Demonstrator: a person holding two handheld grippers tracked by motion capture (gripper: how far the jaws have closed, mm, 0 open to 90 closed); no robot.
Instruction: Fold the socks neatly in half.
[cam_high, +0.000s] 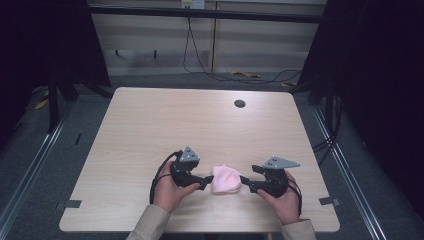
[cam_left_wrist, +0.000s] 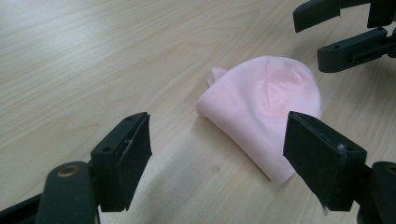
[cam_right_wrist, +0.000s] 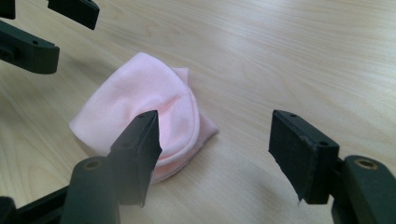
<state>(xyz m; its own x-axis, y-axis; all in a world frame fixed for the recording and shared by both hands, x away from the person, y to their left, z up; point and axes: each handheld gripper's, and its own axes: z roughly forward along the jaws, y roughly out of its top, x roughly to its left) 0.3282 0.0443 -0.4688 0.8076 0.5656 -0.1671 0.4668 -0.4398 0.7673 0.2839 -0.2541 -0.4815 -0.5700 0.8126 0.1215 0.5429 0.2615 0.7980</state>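
Observation:
A small folded pink cloth (cam_high: 225, 179) lies flat on the wooden table (cam_high: 190, 125), near its front edge. My left gripper (cam_high: 206, 182) sits just left of the cloth and my right gripper (cam_high: 245, 182) just right of it, both pointing inward at it. In the left gripper view the jaws of the left gripper (cam_left_wrist: 217, 140) stand wide apart, with the cloth (cam_left_wrist: 266, 102) ahead and nothing pressed between them. The right gripper (cam_right_wrist: 215, 135) is open too, and the cloth (cam_right_wrist: 140, 98) lies in front of its left jaw, untouched.
A dark round grommet hole (cam_high: 240, 103) sits near the table's far edge. Cables (cam_high: 200, 65) trail over the floor beyond the table. Dark frame posts stand at both sides. Bare wood stretches behind the cloth.

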